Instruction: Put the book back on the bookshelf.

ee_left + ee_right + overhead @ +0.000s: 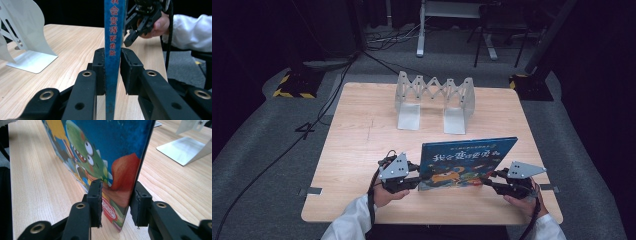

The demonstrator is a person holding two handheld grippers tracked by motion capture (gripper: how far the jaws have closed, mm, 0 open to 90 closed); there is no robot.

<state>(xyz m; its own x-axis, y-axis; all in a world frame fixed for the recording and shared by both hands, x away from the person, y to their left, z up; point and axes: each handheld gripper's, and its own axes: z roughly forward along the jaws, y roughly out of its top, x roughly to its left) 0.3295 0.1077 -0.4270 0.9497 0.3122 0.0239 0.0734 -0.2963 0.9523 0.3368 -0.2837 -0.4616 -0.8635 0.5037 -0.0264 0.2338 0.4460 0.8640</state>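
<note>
we stand a blue picture book (468, 162) up on its long edge near the front of the desk (357, 150), a bit to the right of the middle. our left tool (414, 181) pinches the book's left end. in the left gripper view the two black jaws press on both sides of the spine, which shows red letters. our right tool (487, 182) is at the book's right end. in the right gripper view its jaws sit on each side of the cover with the green monster, but there looks to be a small gap, so we cannot tell if it truly pinches.

far back on the desk is a grey folding book stand (434, 100), well apart from the book. we guess the book should go there.

to do this well, we should close the right tool until it holds the cover firmly. then we lift both ends together, keep the book straight up, and move slowly so it does not slip or twist.
</note>
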